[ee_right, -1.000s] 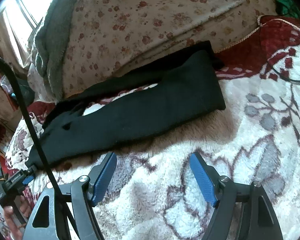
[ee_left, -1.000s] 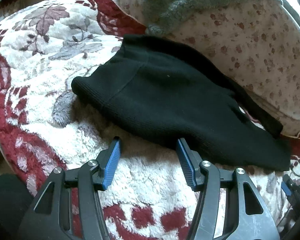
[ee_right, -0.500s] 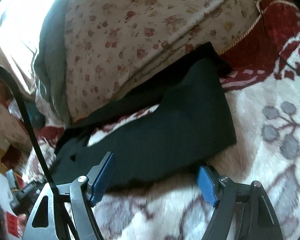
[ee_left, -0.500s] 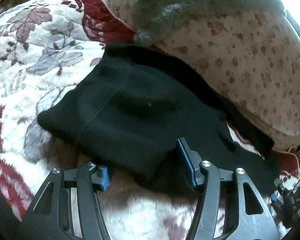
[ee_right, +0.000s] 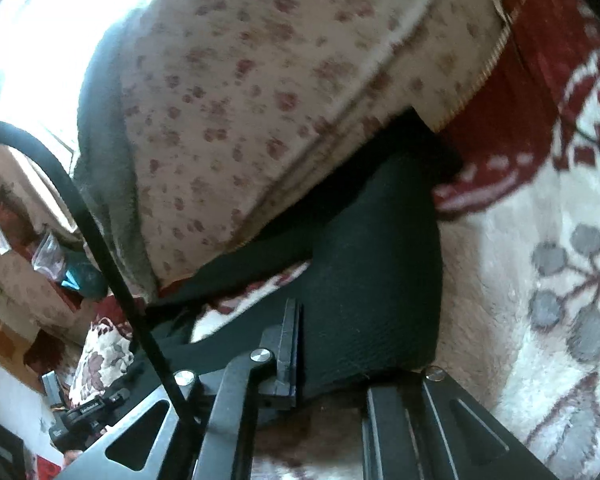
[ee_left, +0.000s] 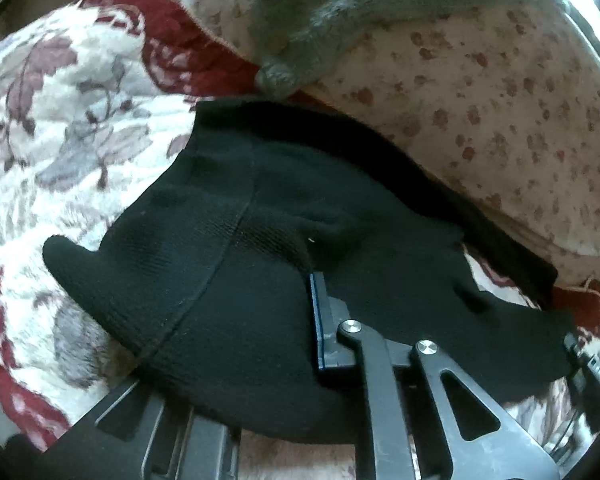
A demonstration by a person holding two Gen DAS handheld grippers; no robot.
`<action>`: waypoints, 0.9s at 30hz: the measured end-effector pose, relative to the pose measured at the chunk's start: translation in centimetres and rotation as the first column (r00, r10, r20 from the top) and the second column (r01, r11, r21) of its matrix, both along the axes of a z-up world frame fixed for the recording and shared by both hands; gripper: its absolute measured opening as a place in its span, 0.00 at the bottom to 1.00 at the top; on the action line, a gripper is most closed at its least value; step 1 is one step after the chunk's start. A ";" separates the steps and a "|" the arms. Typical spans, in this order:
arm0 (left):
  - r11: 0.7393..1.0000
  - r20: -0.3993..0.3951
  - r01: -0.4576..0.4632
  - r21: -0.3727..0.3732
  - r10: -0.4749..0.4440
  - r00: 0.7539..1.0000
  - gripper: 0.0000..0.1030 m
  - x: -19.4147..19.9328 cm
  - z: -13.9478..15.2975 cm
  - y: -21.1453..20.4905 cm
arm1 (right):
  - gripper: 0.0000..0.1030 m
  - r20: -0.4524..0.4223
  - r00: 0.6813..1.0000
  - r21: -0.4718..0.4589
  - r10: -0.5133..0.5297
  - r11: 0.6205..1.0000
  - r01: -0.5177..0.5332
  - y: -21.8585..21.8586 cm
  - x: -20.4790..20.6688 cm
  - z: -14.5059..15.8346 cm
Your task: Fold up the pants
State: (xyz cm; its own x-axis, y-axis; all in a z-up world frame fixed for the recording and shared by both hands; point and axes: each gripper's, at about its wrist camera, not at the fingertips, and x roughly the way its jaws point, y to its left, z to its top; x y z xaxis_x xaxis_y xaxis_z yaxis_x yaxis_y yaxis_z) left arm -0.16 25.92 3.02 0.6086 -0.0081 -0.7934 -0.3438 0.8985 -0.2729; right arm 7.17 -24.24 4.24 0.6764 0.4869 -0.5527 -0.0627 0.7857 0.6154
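Both hand-held grippers (ee_left: 312, 320) (ee_right: 296, 352) clamped on pants (ee_left: 228, 280) edge.

We see the black knit pants (ee_left: 228, 280) lying lengthwise on the floral blanket (ee_left: 60, 120), waistband end lifted and bunched, legs trailing away.
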 end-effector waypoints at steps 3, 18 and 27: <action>0.999 0.024 0.029 0.021 -0.030 0.999 0.06 -0.6 1.3 -0.4 | 0.06 0.038 0.999 -0.002 0.011 1.000 -0.011 0.2 -0.9 1.6; 0.996 0.023 0.084 0.022 -0.084 0.996 0.05 -5.1 4.5 2.8 | 0.06 0.066 0.992 -0.031 0.110 0.994 -0.108 2.3 -10.3 5.9; 0.995 -0.063 0.042 0.095 -0.036 0.997 0.06 -6.3 0.0 2.4 | 0.25 -0.141 0.990 0.197 0.003 0.980 0.025 -1.8 -10.2 -3.4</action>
State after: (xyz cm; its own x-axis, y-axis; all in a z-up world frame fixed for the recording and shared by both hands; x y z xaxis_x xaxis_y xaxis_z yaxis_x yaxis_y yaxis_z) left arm -6.42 28.32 2.99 0.5592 0.0470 -0.8277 -0.3214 0.9326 -0.1641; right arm -3.04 -26.02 0.85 0.6050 0.5887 -0.5360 0.0433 0.6479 0.7605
